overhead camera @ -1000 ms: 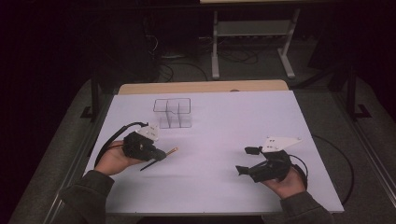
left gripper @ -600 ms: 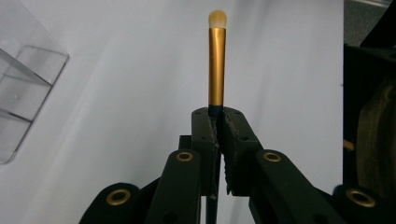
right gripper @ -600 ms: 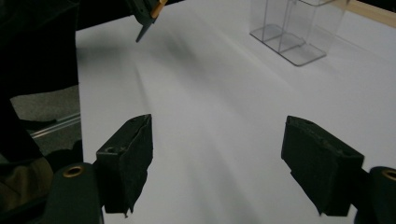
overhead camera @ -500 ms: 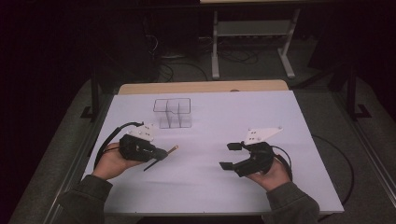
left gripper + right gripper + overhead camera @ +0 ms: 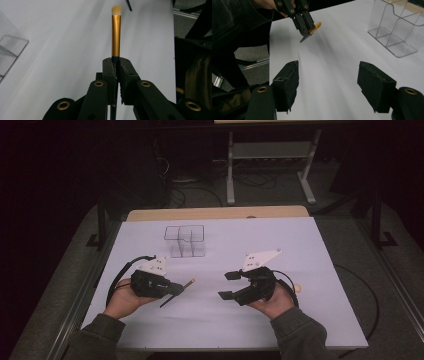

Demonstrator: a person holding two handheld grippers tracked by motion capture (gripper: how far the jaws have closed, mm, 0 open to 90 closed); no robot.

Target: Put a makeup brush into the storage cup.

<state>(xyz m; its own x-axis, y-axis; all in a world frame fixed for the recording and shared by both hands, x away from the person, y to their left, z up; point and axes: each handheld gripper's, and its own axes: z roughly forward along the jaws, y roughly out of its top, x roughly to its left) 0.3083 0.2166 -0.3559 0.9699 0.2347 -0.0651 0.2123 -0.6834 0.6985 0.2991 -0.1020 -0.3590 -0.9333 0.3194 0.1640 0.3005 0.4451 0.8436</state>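
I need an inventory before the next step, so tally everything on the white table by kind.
Gold-handled makeup brush with pale bristles, clamped in the left gripper: 1
Clear acrylic compartment organiser: 1
Small round beige object beside the right gripper, too small to identify: 1
Total: 3

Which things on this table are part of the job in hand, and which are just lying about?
In the job:
- makeup brush, clamped in the left tool
- clear organiser, likely where the brush goes
- right tool, open with nothing between its jaws, which have just been closing

Lying about:
- small round beige thing by the right hand
- cables and metal stand on the floor beyond the table
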